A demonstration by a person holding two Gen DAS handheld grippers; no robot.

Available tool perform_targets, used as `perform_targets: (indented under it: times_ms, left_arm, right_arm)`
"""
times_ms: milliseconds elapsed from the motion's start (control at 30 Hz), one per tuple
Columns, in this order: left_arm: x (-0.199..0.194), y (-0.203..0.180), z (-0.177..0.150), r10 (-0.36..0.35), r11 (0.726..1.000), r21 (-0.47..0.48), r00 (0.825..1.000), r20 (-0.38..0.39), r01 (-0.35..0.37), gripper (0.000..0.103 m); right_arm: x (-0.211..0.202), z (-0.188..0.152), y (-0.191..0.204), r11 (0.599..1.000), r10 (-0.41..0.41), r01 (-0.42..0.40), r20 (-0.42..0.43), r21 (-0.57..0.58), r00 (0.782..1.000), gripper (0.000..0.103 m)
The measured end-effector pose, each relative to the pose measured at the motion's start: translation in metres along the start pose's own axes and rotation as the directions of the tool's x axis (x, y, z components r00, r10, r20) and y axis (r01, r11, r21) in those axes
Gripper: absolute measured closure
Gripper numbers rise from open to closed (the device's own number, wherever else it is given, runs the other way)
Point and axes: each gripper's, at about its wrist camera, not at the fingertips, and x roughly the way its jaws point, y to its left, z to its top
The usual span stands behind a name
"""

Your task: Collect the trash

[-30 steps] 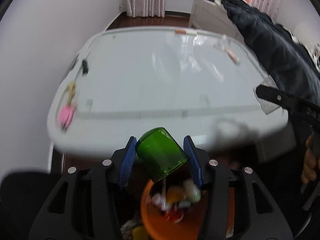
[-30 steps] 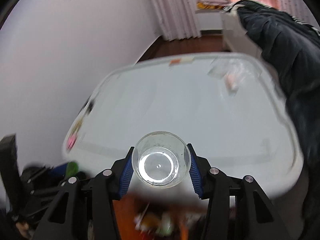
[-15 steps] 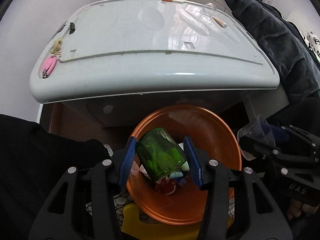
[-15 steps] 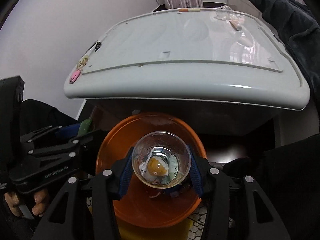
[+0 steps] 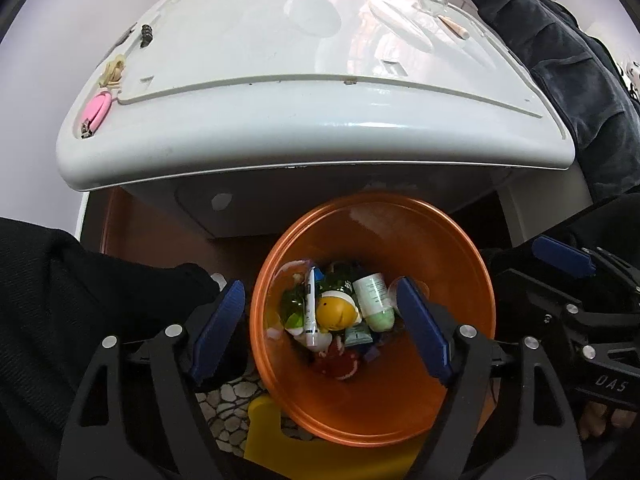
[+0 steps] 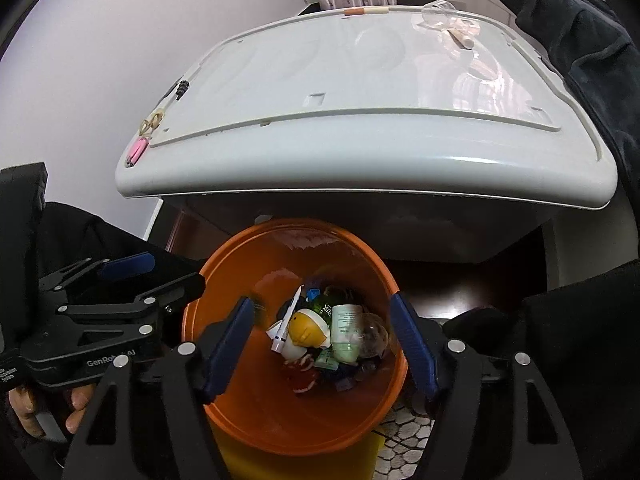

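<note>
An orange bin (image 5: 452, 280) stands on the floor below the table edge, also in the right wrist view (image 6: 240, 280). It holds trash: a green cup (image 5: 292, 308), a white tube (image 5: 311, 308), a yellow-and-white piece (image 5: 336, 310), a pale green bottle (image 5: 374, 300) and a clear cup (image 6: 374, 336). My left gripper (image 5: 320, 334) is open and empty above the bin. My right gripper (image 6: 320, 344) is open and empty above it too. The right gripper shows at the right of the left wrist view (image 5: 568, 288), the left gripper at the left of the right wrist view (image 6: 120, 292).
The white table (image 5: 320, 152) is just beyond the bin. On it lie a pink clip (image 5: 96, 108), a clear cup (image 5: 432, 0) and a small stick (image 5: 454, 30). A dark garment (image 5: 560, 60) hangs at the right. A yellow object (image 5: 272, 440) sits under the bin.
Both grippers have opened over the bin. The green cup left my left gripper and the clear cup left my right gripper; both now lie in the bin.
</note>
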Motion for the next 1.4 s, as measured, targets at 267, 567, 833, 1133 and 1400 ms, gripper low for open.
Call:
perform_targets:
  times_ms: [267, 567, 833, 1133, 1400]
  left_arm:
    - [0.0, 0.004, 0.0, 0.005, 1.0, -0.025, 1.0, -0.002, -0.005, 0.026]
    - [-0.042, 0.005, 0.049, 0.024, 0.999, 0.019, 0.987, 0.158, -0.028, 0.023]
    - [-0.032, 0.017, 0.13, 0.016, 1.0, 0.001, 0.98, 0.2, -0.017, 0.022]
    - [0.016, 0.026, 0.186, 0.073, 0.995, -0.086, 0.977, 0.202, -0.056, 0.022]
    - [0.019, 0.04, 0.214, 0.105, 0.983, -0.168, 0.973, 0.204, -0.071, 0.022]
  right_arm:
    - [-0.006, -0.001, -0.003, 1.0, 0.0, 0.0, 0.025, 0.025, 1.0, 0.034]
    - [-0.05, 0.081, -0.039, 0.998, -0.035, 0.025, 0.17, 0.06, 0.985, 0.033]
    - [-0.042, 0.184, -0.097, 0.982, -0.118, 0.08, 0.23, 0.169, 0.966, 0.031]
    - [0.015, 0.229, -0.094, 0.958, -0.206, 0.146, 0.237, 0.247, 0.949, 0.03]
    - [0.022, 0.231, -0.059, 0.951, -0.306, 0.278, 0.292, 0.132, 0.906, 0.011]
